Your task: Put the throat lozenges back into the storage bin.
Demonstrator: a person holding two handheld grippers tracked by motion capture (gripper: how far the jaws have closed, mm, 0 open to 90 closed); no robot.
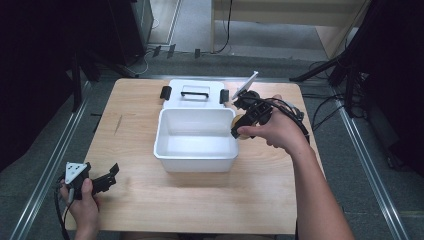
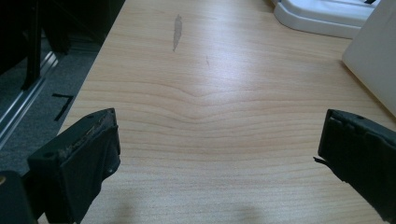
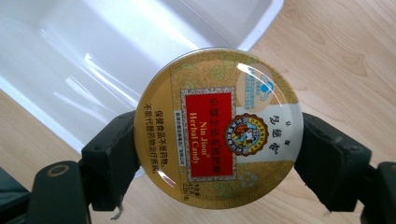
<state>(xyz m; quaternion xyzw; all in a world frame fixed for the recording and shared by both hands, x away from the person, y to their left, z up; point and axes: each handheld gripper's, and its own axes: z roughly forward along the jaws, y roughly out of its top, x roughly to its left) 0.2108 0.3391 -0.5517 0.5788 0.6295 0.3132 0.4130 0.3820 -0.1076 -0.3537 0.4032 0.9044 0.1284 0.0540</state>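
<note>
A round gold candy tin [image 3: 218,126] with a red label is clamped between the jaws of my right gripper [image 3: 218,161], held by its edges. In the high view the right gripper [image 1: 241,131] holds the tin [image 1: 244,132] at the right rim of the open white plastic box [image 1: 165,145], which has nothing inside. My left gripper [image 1: 109,179] rests at the table's front left, jaws spread wide; in the left gripper view the left gripper [image 2: 217,149] has only bare wood between its fingers.
The box's white lid [image 1: 195,94] with a black handle and clips lies flat just behind the box. The wooden table [image 1: 200,205] has free room in front of the box. Metal rails run along the floor on both sides.
</note>
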